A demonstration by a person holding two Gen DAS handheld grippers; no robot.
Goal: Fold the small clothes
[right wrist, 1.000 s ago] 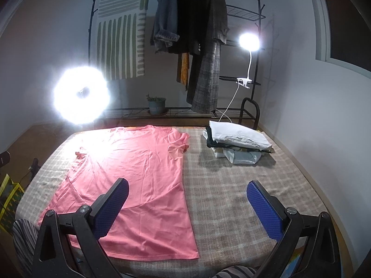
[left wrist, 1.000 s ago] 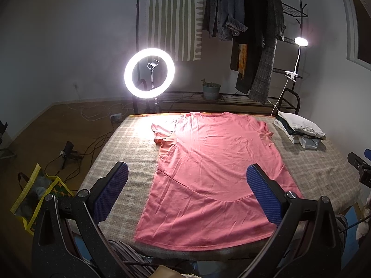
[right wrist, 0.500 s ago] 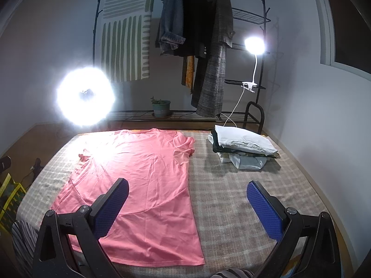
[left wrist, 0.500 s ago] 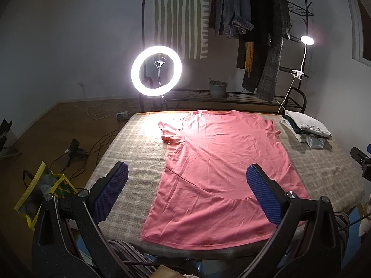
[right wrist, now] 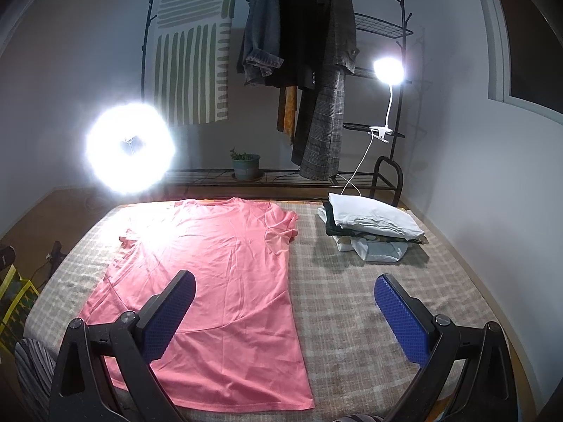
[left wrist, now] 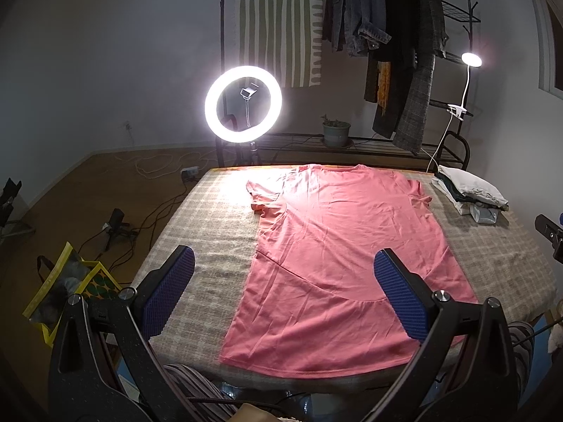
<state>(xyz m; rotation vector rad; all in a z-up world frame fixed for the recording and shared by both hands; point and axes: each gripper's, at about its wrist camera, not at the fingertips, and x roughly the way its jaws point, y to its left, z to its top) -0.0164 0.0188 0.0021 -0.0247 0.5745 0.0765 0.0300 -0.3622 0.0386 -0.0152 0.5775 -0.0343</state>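
My left tongs (left wrist: 281,295) stand wide and hold nothing; my right tongs (right wrist: 285,313) likewise gape empty. Over the last second both have pulled back and up a little: the salmon-pink cotton T-shirt (left wrist: 337,246) sits lower in frame and looks smaller, yet its cloth has not shifted. It lies flat across the checked beige table (left wrist: 211,218), filling the middle of the left view, its left side and one sleeve already turned in. The stack of folded clothes (right wrist: 369,228) waits at centre right. I judge I am lining up the next fold.
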